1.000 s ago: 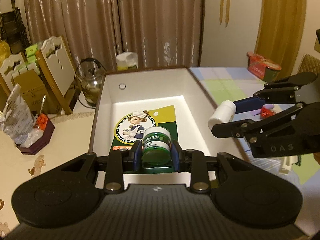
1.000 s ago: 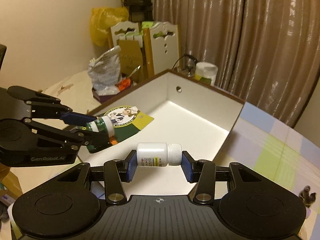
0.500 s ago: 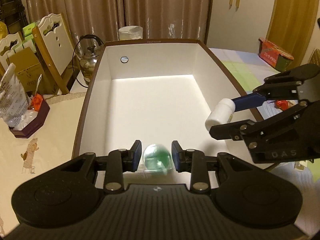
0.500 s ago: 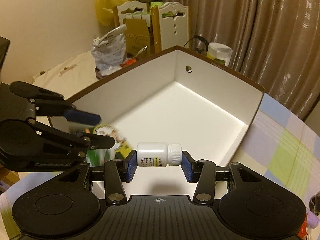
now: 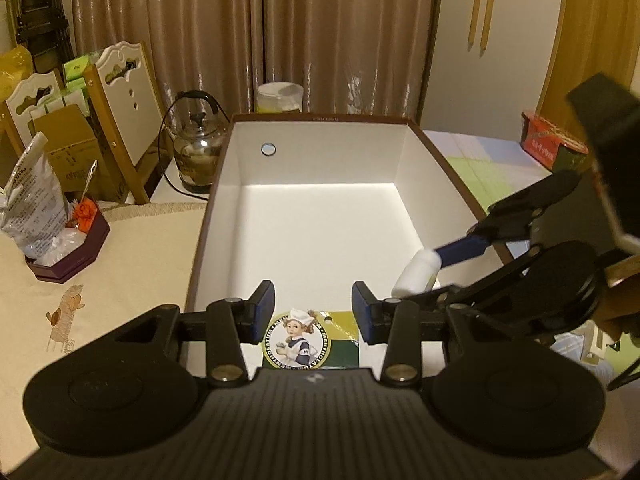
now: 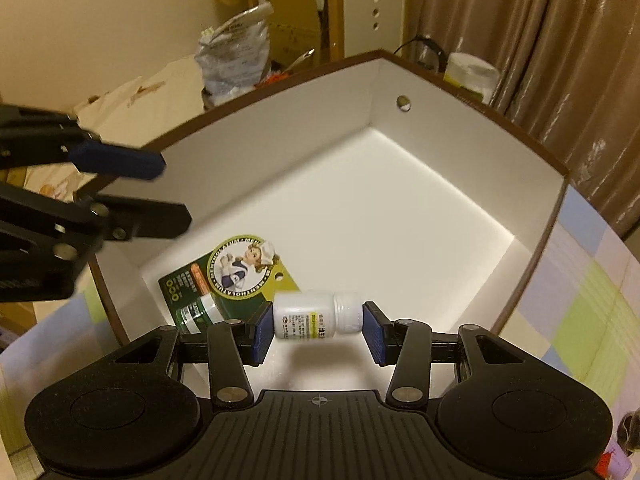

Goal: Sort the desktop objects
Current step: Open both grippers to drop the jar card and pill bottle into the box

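fingers of my left gripper [image 5: 313, 312] stand spread apart with nothing between them, just above the near end of the box [image 5: 208, 216]. below that gap lies the green ointment card [image 5: 310, 340], flat on the white floor of the box against its near wall; from the right wrist view its small green jar [image 6: 196, 314] shows at the card's near end, lying in the box's near corner.

my right gripper [image 6: 318, 326] is beside it to the right, over the same near end of the box. the white pill bottle [image 6: 318, 316] sits crosswise between its blue pads: the base touches the left pad, while the cap end looks just clear of the right pad, so i cannot tell whether the grip is firm. the bottle hangs above the box floor, with a faint shadow under it.

the rest of the box floor is bare white, with a round hole [image 5: 268, 148] in its far wall. left of the box, on the cream counter [image 5: 120, 260], stands a dark tray [image 5: 72, 256] with a crumpled bag. behind the box are a glass kettle [image 5: 196, 152], a white tub [image 5: 279, 97], chairs and brown curtains.
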